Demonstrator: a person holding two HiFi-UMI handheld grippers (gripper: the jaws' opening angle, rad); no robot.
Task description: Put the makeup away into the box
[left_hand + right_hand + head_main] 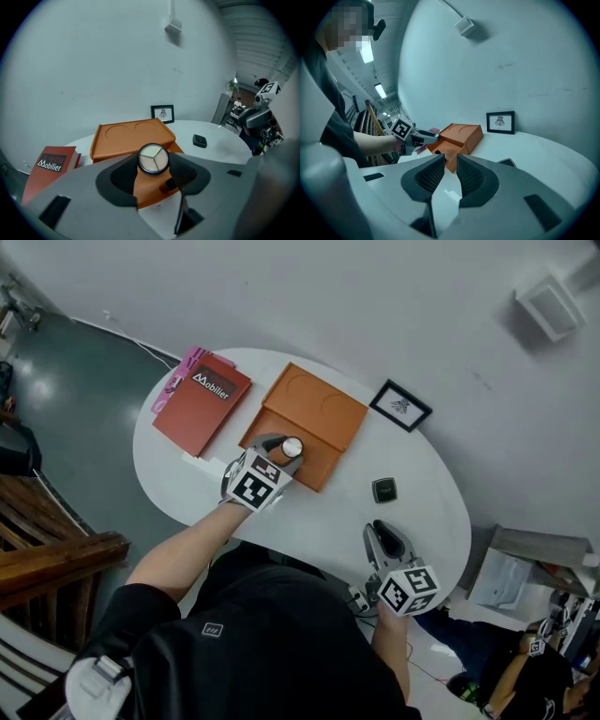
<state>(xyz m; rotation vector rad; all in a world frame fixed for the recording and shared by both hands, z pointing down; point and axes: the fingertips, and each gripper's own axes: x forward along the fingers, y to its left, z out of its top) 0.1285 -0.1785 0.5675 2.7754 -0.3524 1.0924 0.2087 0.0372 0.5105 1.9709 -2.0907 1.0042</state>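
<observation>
The left gripper (284,448) was clamped on a little round makeup compact (153,158), holding it right over the open tray of the orange box (309,413) on the white table (309,517). The right gripper (445,176) had its jaws just a crack apart with nothing in them, hanging near the table's front edge. A small black square compact (384,489) sat on the table between it and the box.

black shirt (253,643), grey left claw (284,448), right claw (381,527), marker cubes (255,486)
</observation>
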